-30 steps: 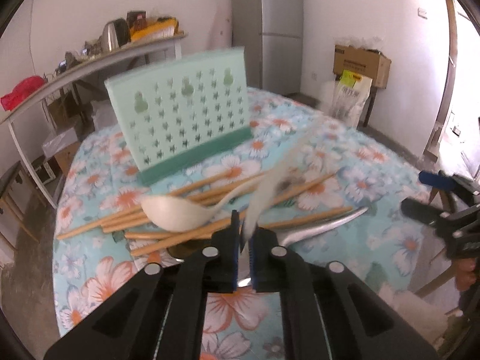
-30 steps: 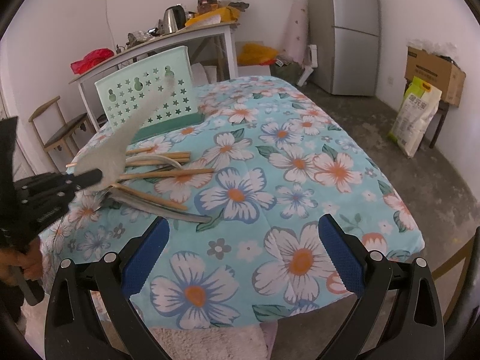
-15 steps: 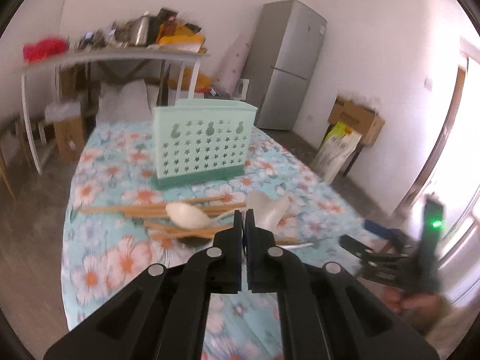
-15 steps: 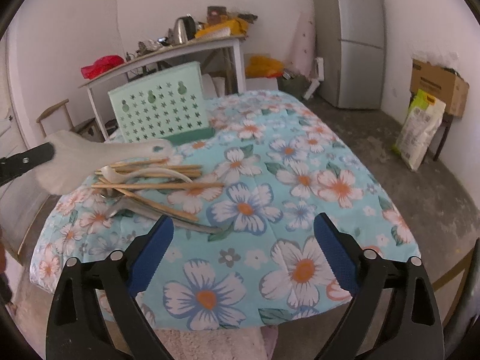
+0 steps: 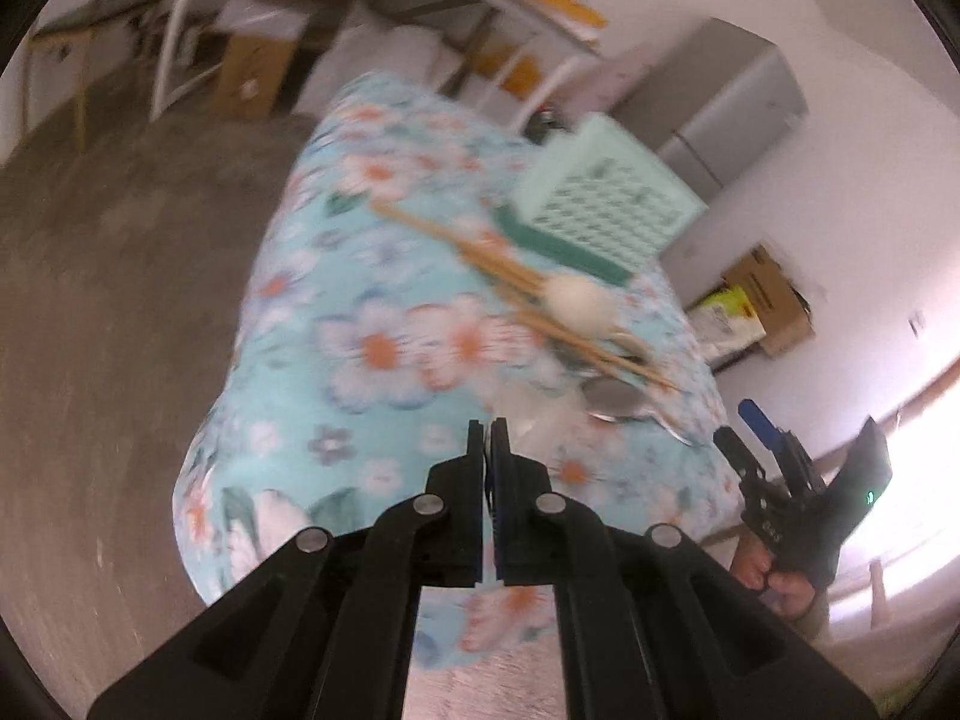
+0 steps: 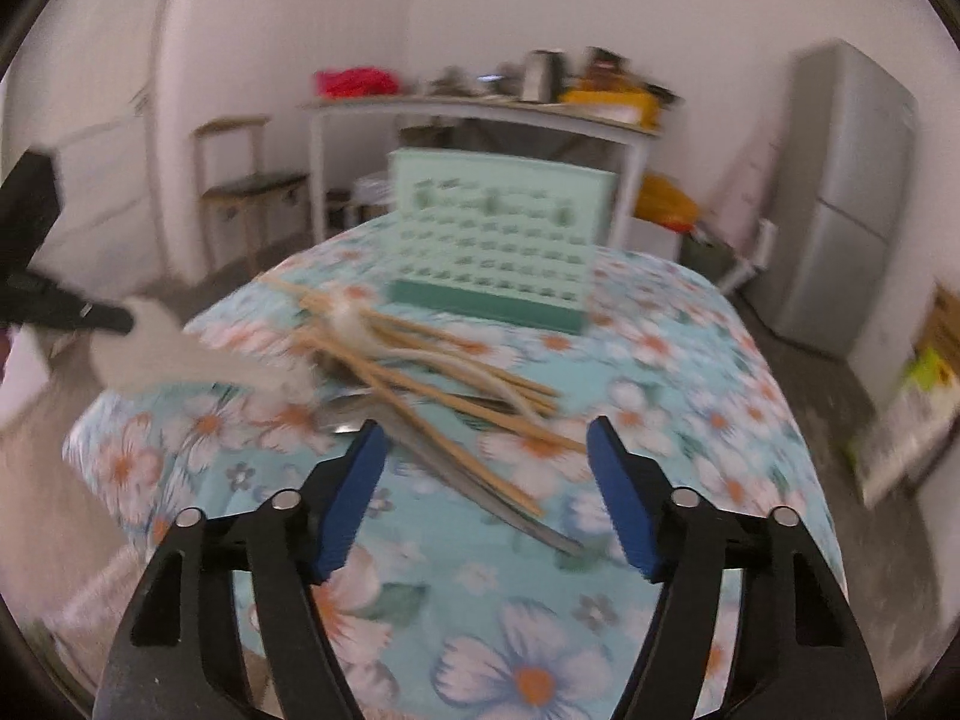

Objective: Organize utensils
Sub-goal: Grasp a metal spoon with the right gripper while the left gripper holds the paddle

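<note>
Rack (image 6: 498,240) upright at far end of bench (image 6: 690,360); chopsticks (image 6: 456,372) and spoons heaped just before it. Left gripper (image 5: 487,429), jaws pressed together, pinches a white spoon (image 6: 180,354) off the heap's left. Right gripper (image 6: 486,450) before the heap, jaws closing, nothing between.

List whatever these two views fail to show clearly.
- Left wrist view: the white spoon's handle is hidden between the left gripper's shut fingers; its bowl is a blur.
- Right wrist view: motion blur smears the chopsticks on the table; their count is unclear.
- Both views: the green utensil holder shows only its outer wall; its inside is hidden.
- Right wrist view: the metal spoon lies partly under chopsticks.
</note>
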Action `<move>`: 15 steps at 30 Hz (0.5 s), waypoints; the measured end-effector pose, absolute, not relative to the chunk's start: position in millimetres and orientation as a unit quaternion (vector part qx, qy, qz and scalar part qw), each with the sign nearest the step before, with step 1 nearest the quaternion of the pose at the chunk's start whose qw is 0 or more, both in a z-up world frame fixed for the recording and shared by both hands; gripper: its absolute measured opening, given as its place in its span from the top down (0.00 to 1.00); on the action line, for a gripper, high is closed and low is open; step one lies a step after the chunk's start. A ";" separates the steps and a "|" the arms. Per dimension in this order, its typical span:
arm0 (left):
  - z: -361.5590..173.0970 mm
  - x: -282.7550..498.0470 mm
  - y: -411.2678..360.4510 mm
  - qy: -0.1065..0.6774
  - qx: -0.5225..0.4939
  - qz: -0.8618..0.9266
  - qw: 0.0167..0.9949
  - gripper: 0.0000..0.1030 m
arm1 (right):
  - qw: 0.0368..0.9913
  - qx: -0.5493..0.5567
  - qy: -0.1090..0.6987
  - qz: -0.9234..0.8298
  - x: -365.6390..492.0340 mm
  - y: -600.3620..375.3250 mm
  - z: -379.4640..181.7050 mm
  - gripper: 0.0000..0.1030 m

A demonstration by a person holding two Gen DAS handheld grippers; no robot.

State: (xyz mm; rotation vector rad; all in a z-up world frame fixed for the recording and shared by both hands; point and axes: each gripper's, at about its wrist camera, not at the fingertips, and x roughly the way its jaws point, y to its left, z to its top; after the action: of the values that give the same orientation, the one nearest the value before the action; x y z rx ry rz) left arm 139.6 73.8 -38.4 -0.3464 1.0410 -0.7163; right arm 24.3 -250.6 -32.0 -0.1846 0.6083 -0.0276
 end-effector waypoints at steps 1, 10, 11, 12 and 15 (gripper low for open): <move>-42.3 142.4 75.9 0.486 -0.168 -0.331 0.791 0.98 | 0.947 -0.104 0.303 -0.006 28.2 -246.6 -35.1 0.42; -54.5 157.2 71.4 0.481 -0.163 -0.315 0.802 0.96 | 0.907 -0.236 0.344 0.054 68.0 -213.7 -68.8 0.64; -55.3 158.4 71.5 0.482 -0.163 -0.315 0.801 0.96 | 0.905 -0.240 0.347 0.055 69.2 -213.2 -70.3 0.65; -56.0 160.1 71.1 0.482 -0.164 -0.315 0.801 0.96 | 0.902 -0.246 0.349 0.060 70.8 -211.4 -72.2 0.67; -57.5 162.2 73.2 0.483 -0.169 -0.316 0.799 0.96 | 0.896 -0.274 0.344 0.060 72.1 -203.7 -75.3 0.73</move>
State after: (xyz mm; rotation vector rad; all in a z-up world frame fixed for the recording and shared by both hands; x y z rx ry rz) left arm 162.2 73.2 -57.5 -0.3623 1.0372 -0.6779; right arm 72.1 -203.7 -75.3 -0.5682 0.7130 0.1241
